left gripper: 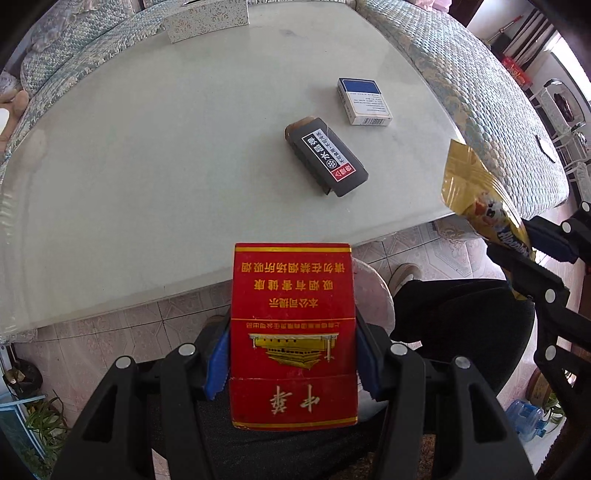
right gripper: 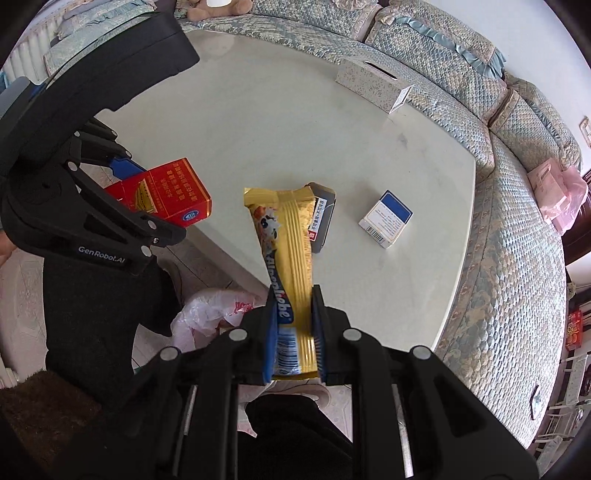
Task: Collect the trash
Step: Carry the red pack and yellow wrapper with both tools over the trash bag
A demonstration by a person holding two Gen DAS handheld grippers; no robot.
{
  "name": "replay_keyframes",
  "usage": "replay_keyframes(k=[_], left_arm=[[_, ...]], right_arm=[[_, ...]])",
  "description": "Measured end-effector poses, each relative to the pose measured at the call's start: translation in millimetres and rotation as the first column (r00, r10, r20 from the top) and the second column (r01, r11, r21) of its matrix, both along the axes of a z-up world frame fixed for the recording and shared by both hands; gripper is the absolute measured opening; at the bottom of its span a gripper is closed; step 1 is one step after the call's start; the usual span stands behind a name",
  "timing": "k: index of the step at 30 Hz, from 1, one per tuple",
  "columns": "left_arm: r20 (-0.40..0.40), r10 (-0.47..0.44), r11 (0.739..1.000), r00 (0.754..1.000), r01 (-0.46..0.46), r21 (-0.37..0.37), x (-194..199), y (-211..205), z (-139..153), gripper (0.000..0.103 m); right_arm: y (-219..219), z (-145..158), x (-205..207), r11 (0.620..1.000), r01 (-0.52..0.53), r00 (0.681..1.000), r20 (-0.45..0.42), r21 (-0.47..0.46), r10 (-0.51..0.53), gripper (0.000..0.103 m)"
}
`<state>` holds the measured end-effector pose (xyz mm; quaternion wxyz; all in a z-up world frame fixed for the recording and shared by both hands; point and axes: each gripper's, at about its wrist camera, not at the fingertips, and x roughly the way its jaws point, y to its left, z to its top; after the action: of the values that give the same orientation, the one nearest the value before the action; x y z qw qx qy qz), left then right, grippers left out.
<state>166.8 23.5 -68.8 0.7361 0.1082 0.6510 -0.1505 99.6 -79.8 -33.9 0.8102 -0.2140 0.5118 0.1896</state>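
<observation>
Left gripper is clamped on the red cigarette pack, which sticks out toward 12 o'clock over the table edge. Right gripper pinches the gold snack wrapper; black box and blue-white pack lie at 1 o'clock.

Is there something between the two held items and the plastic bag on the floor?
Nothing visible. The red pack and gold wrapper hang past the table edge, with the white plastic bag lying open below.

Two packs near the tabletop's front edge.
The dark box lies beside the cigarette pack; the tissue box sits at the far edge of the table.
</observation>
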Motion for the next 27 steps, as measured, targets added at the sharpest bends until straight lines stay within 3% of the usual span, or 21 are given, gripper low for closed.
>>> replay_keyframes(k=[6,10,19,27], left_arm=[[0.004,-0.017,0.999,1.000,0.017,-0.034,-31,1,-31,0.054],[-0.013,-0.037,0.995,0.999,0.036,-0.097,-45,3,-54,0.054],[0.011,-0.034,0.998,0.999,0.035,-0.059,-59,-1,-105,0.054],[-0.025,-0.041,0.998,0.999,0.040,-0.050,-69,-8,-146,0.054]], right_arm=[[6,-33,-26,1.000,0.012,1.000,-0.021,-0.011,-0.013,0.017],[8,-61,-41,0.999,0.019,0.999,-0.026,-0.041,-0.020,0.017],[7,-109,-63,0.997,0.065,0.992,-0.111,0.027,-0.062,0.017],[5,-151,-64,0.993,0.106,0.976,-0.194,0.053,-0.094,0.018]])
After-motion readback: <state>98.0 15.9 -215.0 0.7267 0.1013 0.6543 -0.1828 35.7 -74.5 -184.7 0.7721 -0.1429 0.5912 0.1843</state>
